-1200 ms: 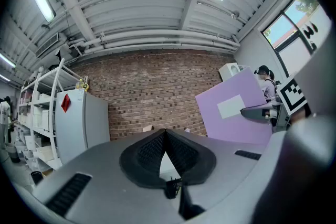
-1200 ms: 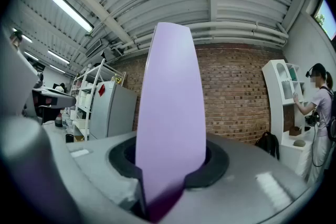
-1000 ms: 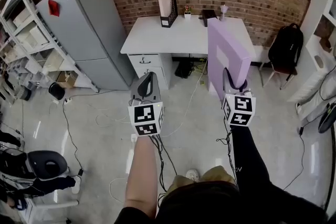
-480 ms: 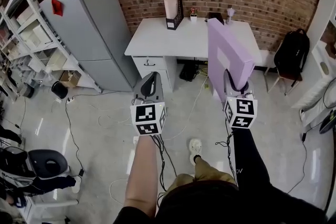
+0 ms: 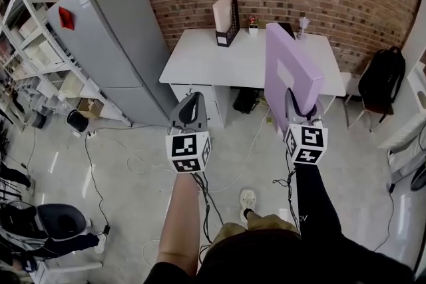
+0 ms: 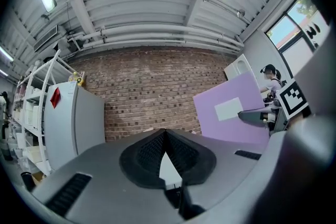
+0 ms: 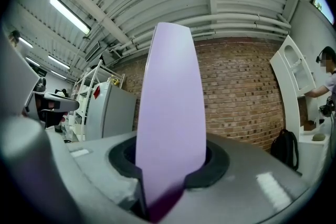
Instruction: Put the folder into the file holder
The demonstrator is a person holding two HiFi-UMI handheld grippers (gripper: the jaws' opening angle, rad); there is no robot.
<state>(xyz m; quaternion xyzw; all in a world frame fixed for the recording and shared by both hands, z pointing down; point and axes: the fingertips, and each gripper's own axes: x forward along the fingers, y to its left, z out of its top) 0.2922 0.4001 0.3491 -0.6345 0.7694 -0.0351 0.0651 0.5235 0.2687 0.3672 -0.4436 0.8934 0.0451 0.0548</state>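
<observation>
A large purple folder (image 5: 290, 70) stands on edge, upright, with my right gripper (image 5: 297, 105) shut on its lower end; in the right gripper view the folder (image 7: 172, 113) fills the gap between the jaws (image 7: 167, 165) and hides what lies straight ahead. The black file holder (image 5: 227, 19), with a pale sheet in it, stands at the back of the white desk (image 5: 219, 60), beyond both grippers. My left gripper (image 5: 193, 102) hovers over the floor to the left of the folder, jaws shut and empty (image 6: 165, 131). The left gripper view shows the folder (image 6: 231, 110) at its right.
A grey fridge (image 5: 110, 43) stands left of the desk, with white shelving (image 5: 33, 43) beyond it. Small items sit at the desk's back edge by the brick wall. A black backpack (image 5: 384, 78) rests at the right. Cables run across the floor; a chair (image 5: 56, 221) is at the lower left.
Both grippers and the held folder have come closer to the desk, which now sits lower and larger in the head view. Neither gripper's jaws have changed.
</observation>
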